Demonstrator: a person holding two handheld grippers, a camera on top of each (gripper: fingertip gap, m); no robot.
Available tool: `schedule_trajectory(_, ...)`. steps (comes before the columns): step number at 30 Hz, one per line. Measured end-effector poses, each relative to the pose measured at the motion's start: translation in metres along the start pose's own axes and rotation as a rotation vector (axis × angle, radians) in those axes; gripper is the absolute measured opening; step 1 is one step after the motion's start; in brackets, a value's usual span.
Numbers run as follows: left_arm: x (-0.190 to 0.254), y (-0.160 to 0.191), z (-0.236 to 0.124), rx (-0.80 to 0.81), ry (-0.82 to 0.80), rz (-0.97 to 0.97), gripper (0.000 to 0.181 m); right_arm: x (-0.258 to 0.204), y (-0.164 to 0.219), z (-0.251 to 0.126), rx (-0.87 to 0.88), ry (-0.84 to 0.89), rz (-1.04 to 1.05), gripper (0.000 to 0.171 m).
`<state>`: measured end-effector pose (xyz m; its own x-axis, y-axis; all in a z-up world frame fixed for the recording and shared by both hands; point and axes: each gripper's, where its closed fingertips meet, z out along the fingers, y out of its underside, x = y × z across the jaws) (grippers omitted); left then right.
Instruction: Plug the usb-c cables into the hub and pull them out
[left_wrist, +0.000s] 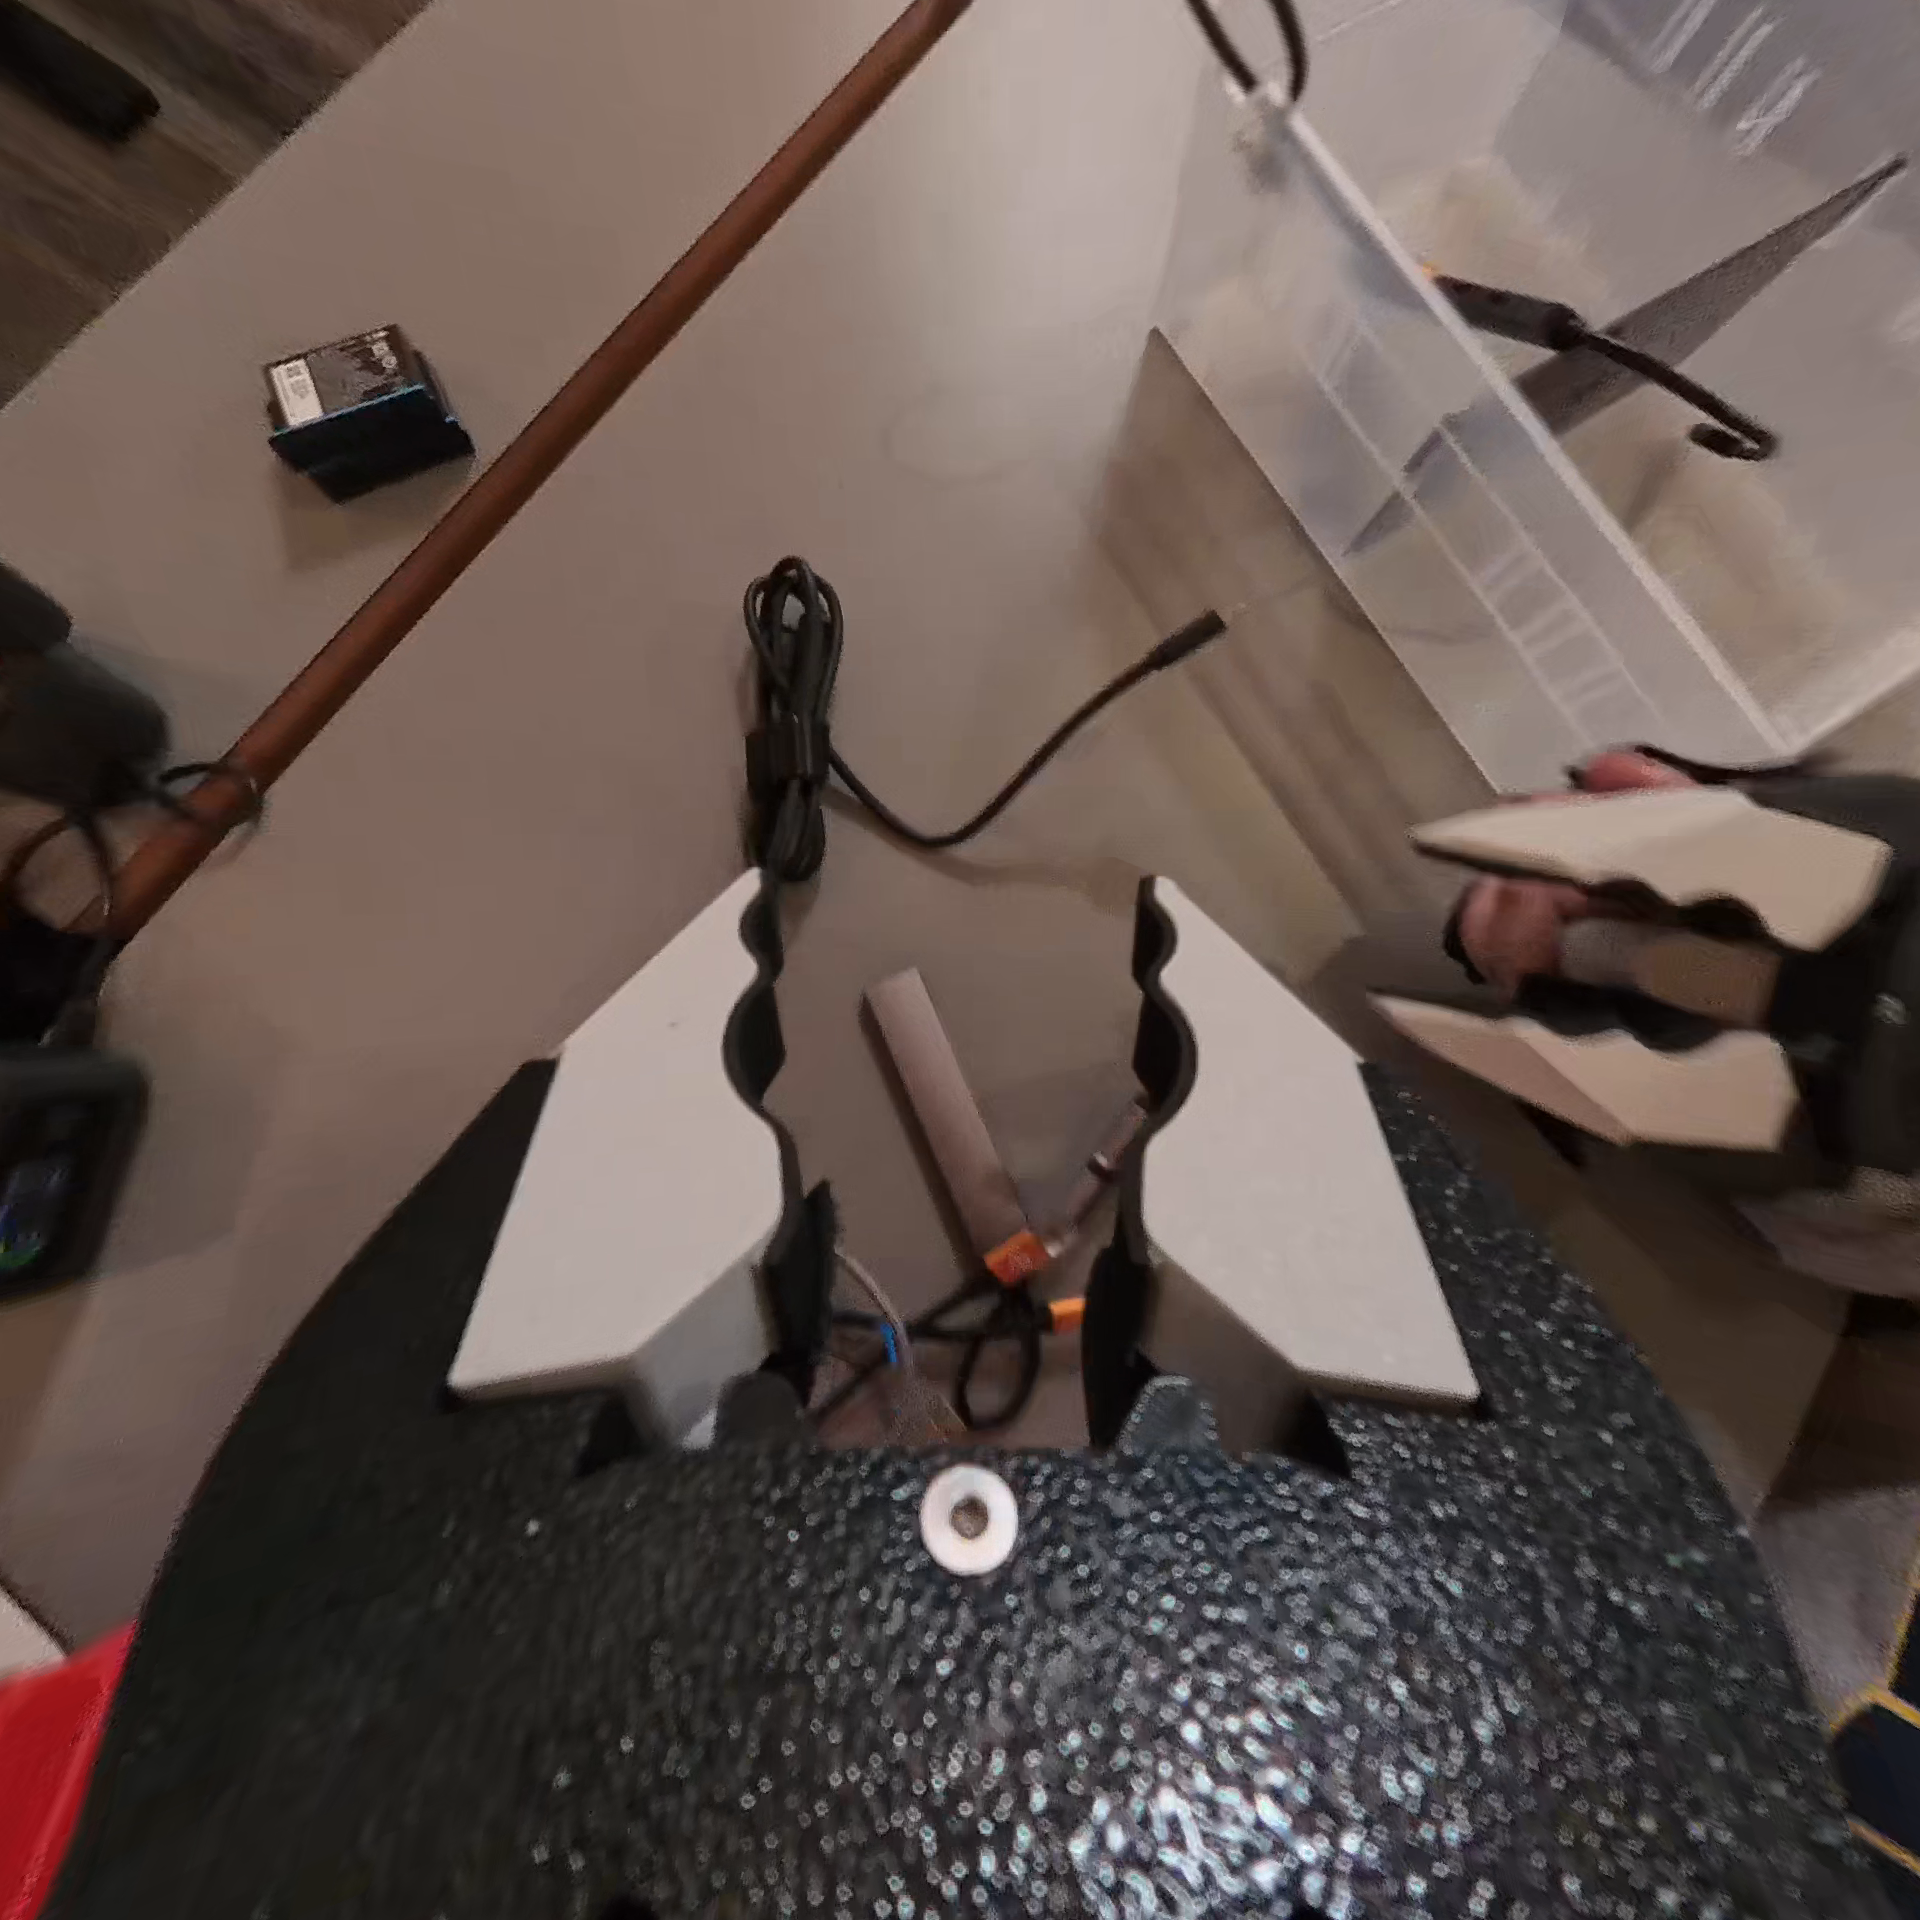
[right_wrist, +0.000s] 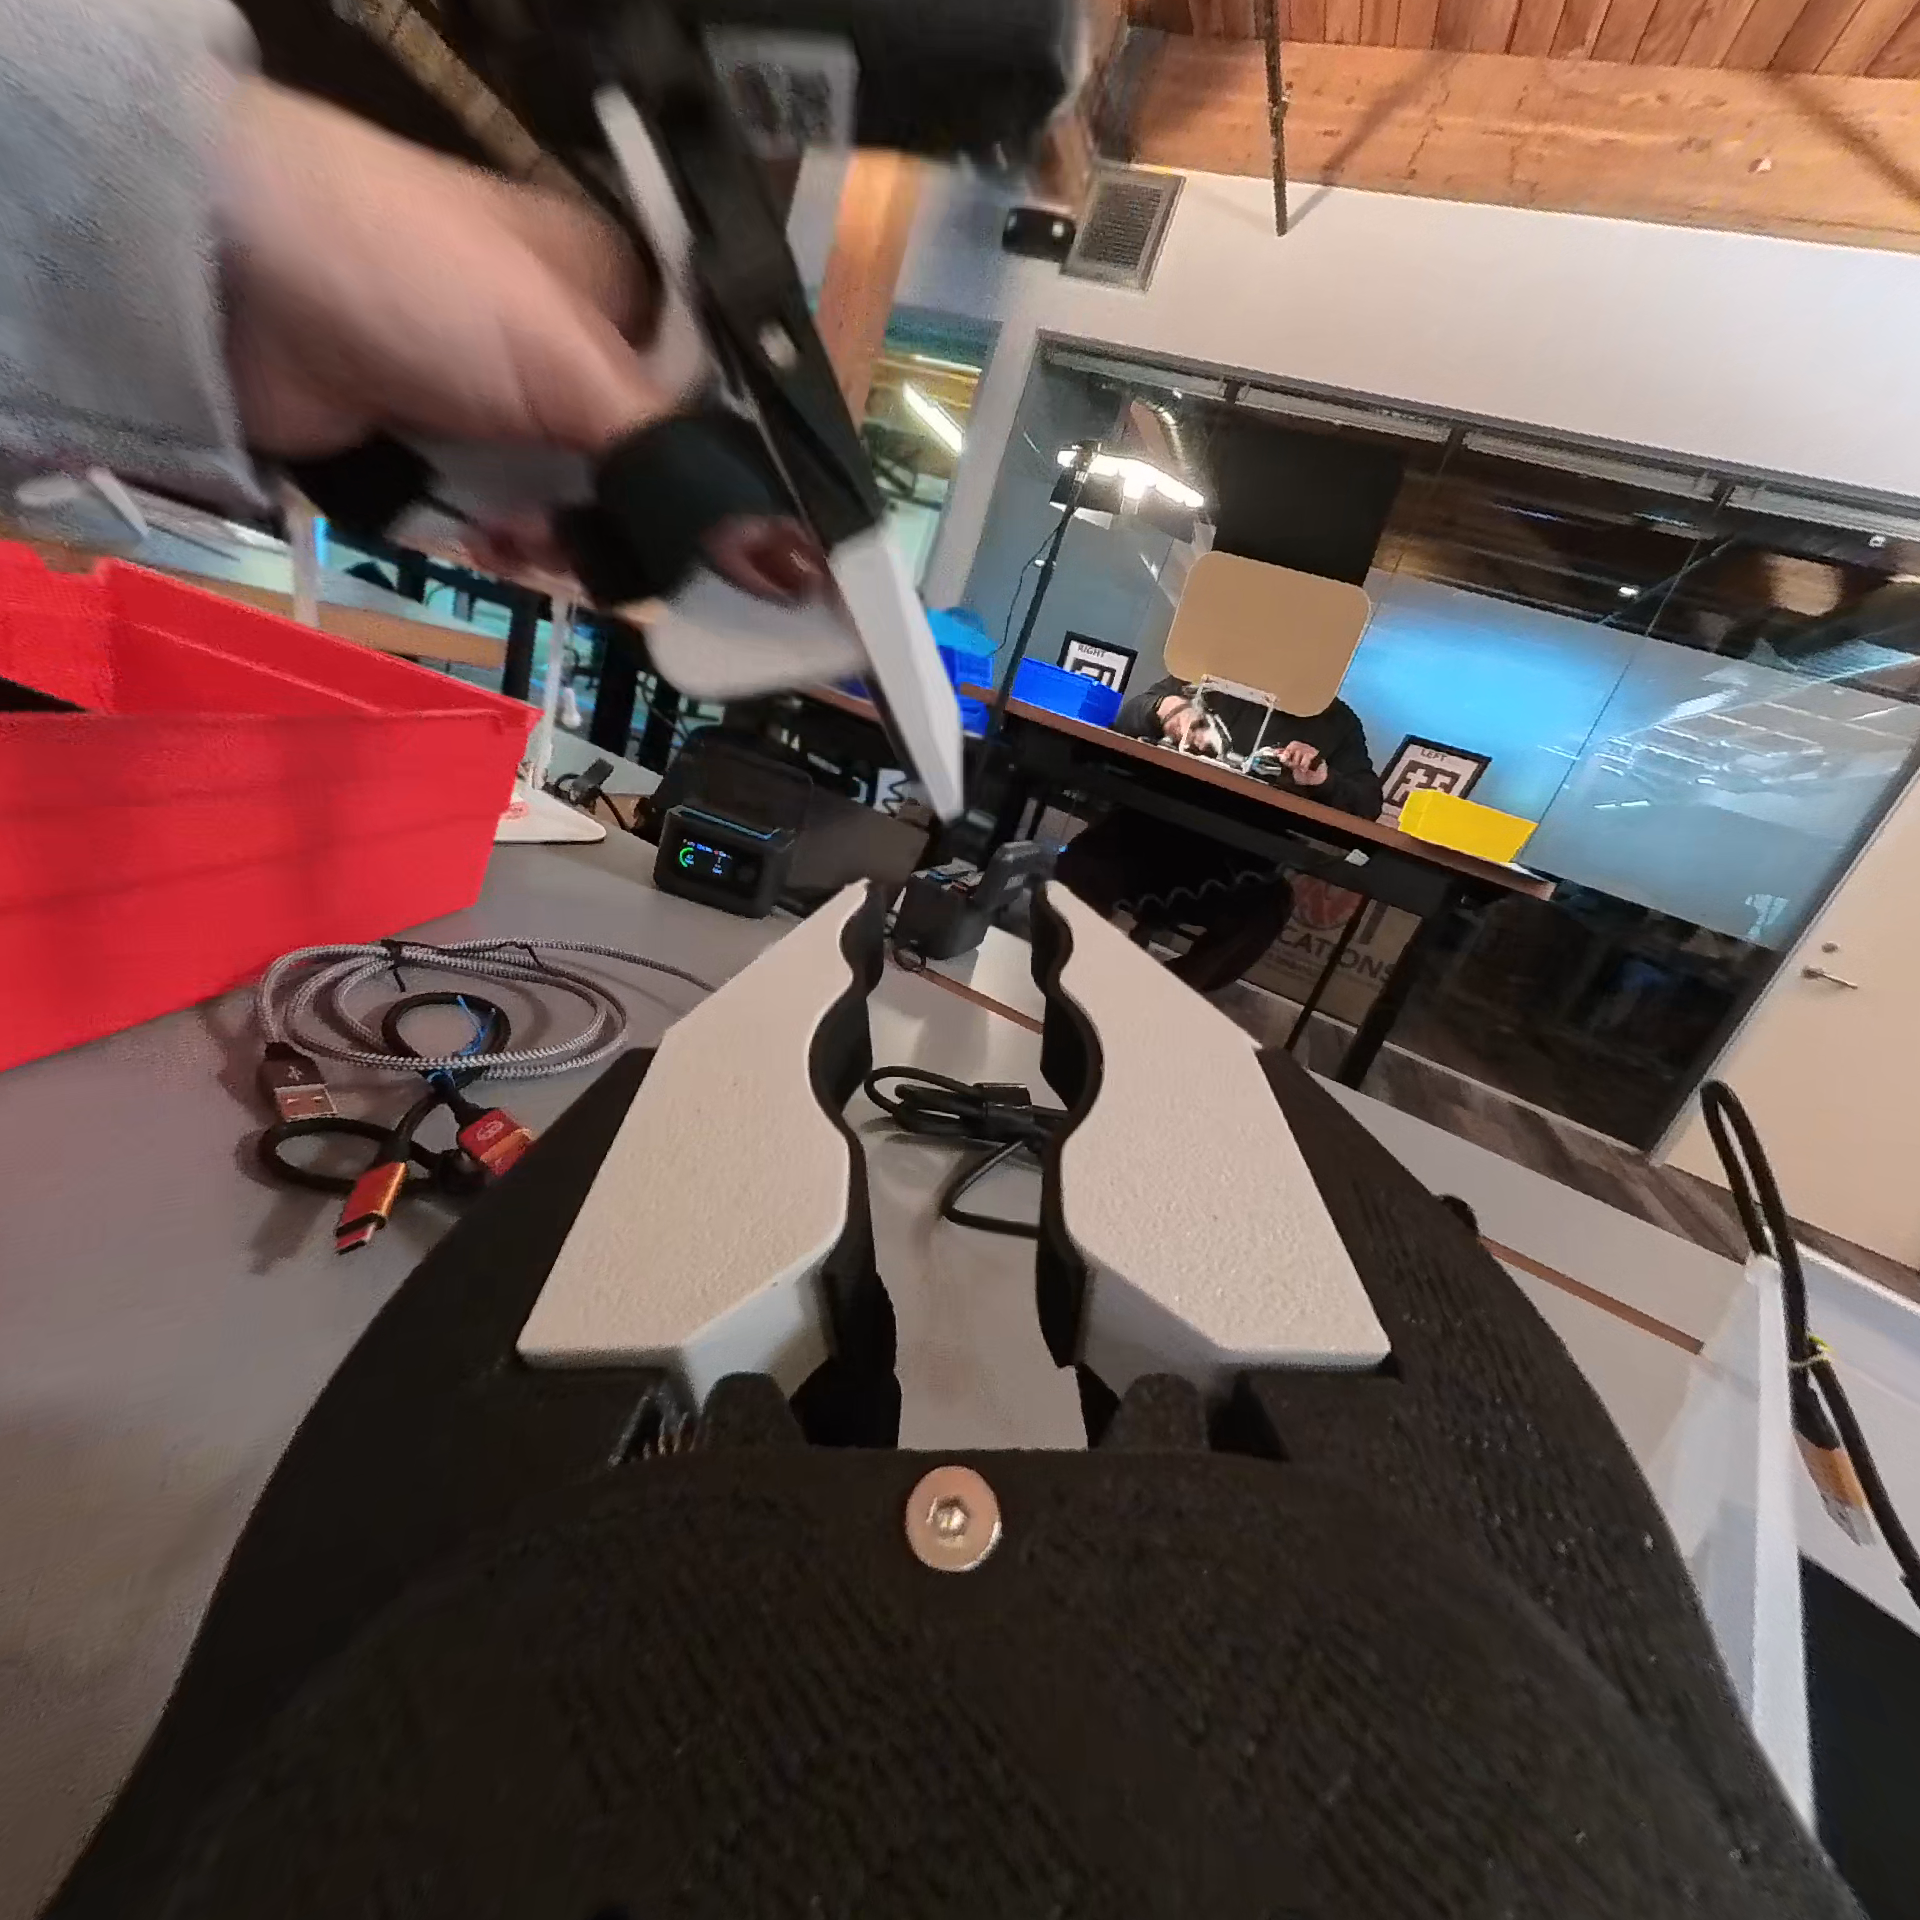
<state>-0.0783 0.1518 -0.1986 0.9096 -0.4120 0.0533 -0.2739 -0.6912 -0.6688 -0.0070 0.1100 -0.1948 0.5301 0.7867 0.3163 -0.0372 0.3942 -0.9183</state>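
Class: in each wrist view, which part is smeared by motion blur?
Left wrist view: the right gripper at the right edge is smeared. Right wrist view: the hand and left gripper are smeared, while the red bin stays crisp.

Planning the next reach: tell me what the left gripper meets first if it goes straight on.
Likely the grey hub lying on the table between the open left gripper's fingers; depth is unclear.
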Motion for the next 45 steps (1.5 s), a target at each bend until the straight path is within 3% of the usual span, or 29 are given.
schedule_trajectory(1, 0.006, 0.005, -0.013, 0.02, -0.017, -0.009, 0.069, -0.001, 0.002, 0.001, -0.014, -0.011, 0.002, 0.027)
schedule_trajectory(4, 0.028, 0.02, -0.052, 0.142, -0.07, -0.029, 0.07, -0.004, 0.012, 0.004, -0.06, -0.038, 0.041, 0.028)
schedule_trajectory(8, 0.076, 0.025, -0.092, 0.533, -0.086, -0.035, 0.059, -0.004, 0.016, 0.005, -0.069, -0.03, 0.045, 0.028)
schedule_trajectory(11, 0.113, 0.035, -0.089, 0.763, -0.12, 0.049, 0.047, -0.002, 0.02, 0.004, -0.074, -0.019, 0.051, 0.027)
schedule_trajectory(14, 0.12, 0.045, -0.056, 0.814, -0.228, 0.128, 0.035, -0.001, 0.025, 0.004, -0.088, -0.011, 0.056, 0.027)
schedule_trajectory(19, 0.067, 0.052, -0.009, 0.685, -0.468, 0.171, 0.013, 0.002, 0.033, 0.005, -0.115, -0.001, 0.046, 0.026)
schedule_trajectory(24, 0.009, 0.061, -0.021, 0.647, -0.552, 0.142, 0.008, 0.001, 0.039, 0.006, -0.142, -0.009, 0.018, 0.026)
schedule_trajectory(28, -0.022, 0.079, -0.026, 0.599, -0.571, 0.168, 0.006, 0.001, 0.04, 0.007, -0.141, -0.017, 0.018, 0.024)
schedule_trajectory(31, -0.023, 0.091, -0.014, 0.547, -0.419, 0.109, 0.0, -0.001, 0.04, 0.009, -0.139, -0.021, -0.003, 0.024)
schedule_trajectory(34, -0.004, 0.097, 0.014, 0.386, -0.133, -0.027, 0.022, 0.004, 0.041, 0.011, -0.135, 0.004, -0.007, 0.023)
schedule_trajectory(36, -0.007, 0.107, 0.036, 0.209, -0.089, -0.122, 0.05, 0.007, 0.041, 0.012, -0.133, 0.021, 0.002, 0.023)
schedule_trajectory(37, -0.009, 0.113, 0.046, 0.131, -0.082, -0.139, 0.056, 0.008, 0.041, 0.011, -0.131, 0.024, 0.006, 0.023)
schedule_trajectory(41, 0.0, 0.124, 0.075, -0.068, -0.039, -0.16, 0.063, 0.008, 0.041, 0.012, -0.131, 0.023, 0.003, 0.023)
schedule_trajectory(45, -0.002, 0.125, 0.079, -0.131, -0.119, -0.12, 0.056, 0.006, 0.042, 0.013, -0.139, 0.01, -0.01, 0.023)
